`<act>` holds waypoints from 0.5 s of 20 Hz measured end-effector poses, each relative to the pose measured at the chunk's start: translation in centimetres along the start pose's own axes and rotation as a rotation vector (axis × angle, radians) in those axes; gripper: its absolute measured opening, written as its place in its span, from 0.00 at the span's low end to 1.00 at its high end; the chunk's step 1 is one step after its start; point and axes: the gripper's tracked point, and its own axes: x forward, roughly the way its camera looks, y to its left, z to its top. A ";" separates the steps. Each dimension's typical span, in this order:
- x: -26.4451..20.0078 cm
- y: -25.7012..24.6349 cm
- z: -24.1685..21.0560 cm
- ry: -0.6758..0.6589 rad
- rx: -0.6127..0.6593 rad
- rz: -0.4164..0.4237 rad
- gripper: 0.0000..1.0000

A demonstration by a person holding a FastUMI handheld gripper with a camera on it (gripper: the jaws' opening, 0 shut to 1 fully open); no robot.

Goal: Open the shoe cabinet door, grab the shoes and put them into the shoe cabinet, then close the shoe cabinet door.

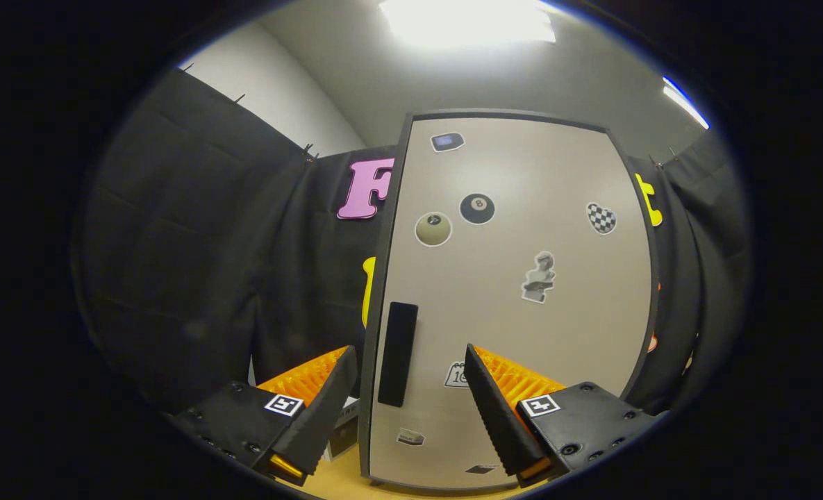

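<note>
Shoe cabinet door (522, 278) is standing shut and upright just ahead of the gripper (404, 396), which is hanging spread wide and gripping nothing, its two fingers apart with the door's handle edge showing between them. Nearest of all, one fingertip (338, 389) is sitting just off the door's edge and the other is lying in front of the pale panel. Between them the dark vertical handle (397, 354) is running down the door close to its edge — that is the place to take hold. It is looking like a slim, rigid bar or recess; which of the two I cannot tell, nor how far it is standing out from the panel. A hard, smooth part of that kind is likely to be slippery, so the pads would be needing to close squarely across it rather than at a slant.

Under the door a strip of wooden tabletop (335, 479) is showing, and beside the door's foot a small dark box (345, 434) is sitting.

Beyond the handle the panel is spreading flat and stiff, dotted with stickers (477, 208). I am judging it a light board that is swinging on hinges at its far side — an easy pull, with little weight, though a jerk could be rocking the cabinet.
</note>
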 end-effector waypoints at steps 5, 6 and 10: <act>3.4 0.9 -2.1 0.039 0.042 -0.024 0.98; 4.1 0.9 -2.3 0.042 0.055 -0.034 0.98; 6.0 0.4 -2.9 0.059 0.102 -0.073 0.87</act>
